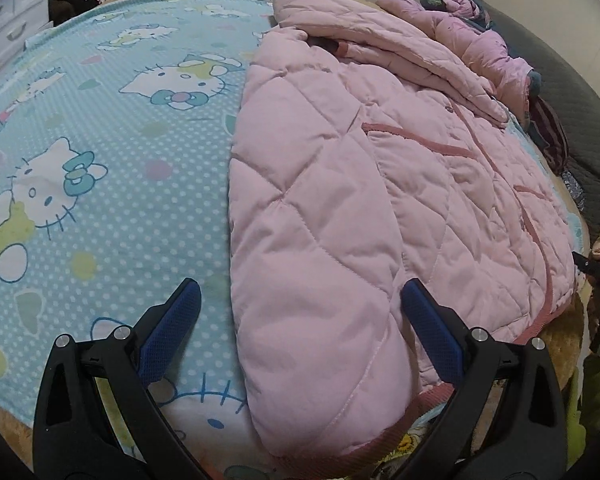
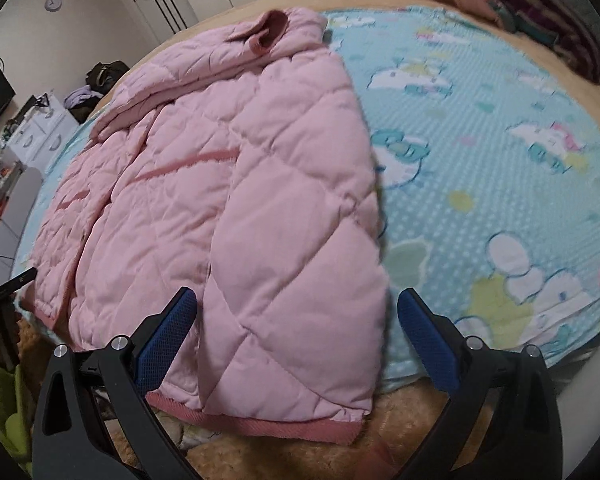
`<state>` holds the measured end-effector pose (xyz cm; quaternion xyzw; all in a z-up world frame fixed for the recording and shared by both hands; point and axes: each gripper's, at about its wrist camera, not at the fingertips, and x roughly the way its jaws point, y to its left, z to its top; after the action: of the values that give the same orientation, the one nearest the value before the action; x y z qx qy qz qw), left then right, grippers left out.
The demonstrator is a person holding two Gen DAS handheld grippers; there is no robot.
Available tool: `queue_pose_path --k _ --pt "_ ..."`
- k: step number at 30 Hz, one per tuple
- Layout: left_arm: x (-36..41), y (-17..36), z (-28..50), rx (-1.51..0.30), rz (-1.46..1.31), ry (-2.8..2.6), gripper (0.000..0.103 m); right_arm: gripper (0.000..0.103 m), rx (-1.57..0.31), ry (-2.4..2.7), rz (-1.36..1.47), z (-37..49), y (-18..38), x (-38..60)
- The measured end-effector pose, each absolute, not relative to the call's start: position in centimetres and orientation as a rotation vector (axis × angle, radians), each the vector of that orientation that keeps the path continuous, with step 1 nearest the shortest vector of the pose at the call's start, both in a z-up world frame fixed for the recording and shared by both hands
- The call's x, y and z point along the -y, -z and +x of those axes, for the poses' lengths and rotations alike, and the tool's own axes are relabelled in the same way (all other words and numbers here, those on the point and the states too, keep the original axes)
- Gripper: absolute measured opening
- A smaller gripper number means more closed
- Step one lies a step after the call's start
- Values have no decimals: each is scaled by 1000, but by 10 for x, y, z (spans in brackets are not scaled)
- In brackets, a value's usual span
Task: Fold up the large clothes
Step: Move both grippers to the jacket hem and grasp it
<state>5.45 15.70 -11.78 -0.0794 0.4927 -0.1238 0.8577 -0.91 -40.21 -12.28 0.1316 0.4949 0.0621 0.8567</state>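
A pink quilted jacket [image 1: 340,184] lies flat on a light-blue cartoon-cat blanket [image 1: 100,140], both side panels folded inward over its middle. My left gripper [image 1: 300,292] is open and empty, jaws wide, hovering over the jacket's near folded edge by the hem. In the right wrist view the same jacket [image 2: 240,184] lies with its darker pink ribbed hem [image 2: 292,426] nearest me and a sleeve cuff [image 2: 268,32] at the far end. My right gripper [image 2: 296,300] is open and empty above the hem corner.
A heap of other pink and dark clothes [image 1: 480,28] sits at the far right of the bed. White drawers [image 2: 40,128] and bags [image 2: 104,74] stand beside the bed. A tan fleece cover [image 2: 400,440] shows beyond the blanket's near edge.
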Motion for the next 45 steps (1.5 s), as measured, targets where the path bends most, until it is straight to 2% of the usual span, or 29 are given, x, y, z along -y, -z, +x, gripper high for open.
queue_pose_path --k 9,10,12,14,15,17,22,29,30,31,32,35,37,39,45 --pt "-148 121 60 -1028 -147 277 94 98 -1020 -248 385 -8 129 417" --pt "-146 121 60 -1027 -142 279 94 97 -1021 -263 381 -7 128 416" --pt "-145 120 60 -1026 -153 287 94 88 -1025 -285 361 -7 126 412" --pt "-142 119 59 -1020 -156 309 77 86 -1031 -285 326 -8 125 407" --pt "-141 117 59 -1018 -151 315 74 82 -1032 -284 317 -9 124 406" --pt "-137 113 57 -1012 -141 333 60 77 -1029 -290 333 -12 125 410" --pt "-141 118 60 -1029 -197 343 59 74 -1026 -313 380 -14 131 417" --pt "-139 121 61 -1021 -221 335 59 77 -1020 -329 399 -4 136 414" --pt "-139 120 61 -1018 -223 335 56 75 -1018 -328 394 -4 135 414" --pt "-140 119 60 -1014 -229 338 50 73 -1014 -334 385 -6 134 413" --pt "-140 118 60 -1011 -237 346 41 66 -1011 -339 381 -8 133 413" --pt "-143 113 60 -992 -261 367 27 50 -986 -365 394 -14 126 414" --pt "-140 105 60 -976 -238 372 22 44 -964 -365 389 -16 118 412" --pt "-139 97 60 -962 -232 379 20 32 -920 -377 431 -17 109 415" --pt "-141 54 70 -891 -230 403 14 27 -749 -455 540 -9 64 426"
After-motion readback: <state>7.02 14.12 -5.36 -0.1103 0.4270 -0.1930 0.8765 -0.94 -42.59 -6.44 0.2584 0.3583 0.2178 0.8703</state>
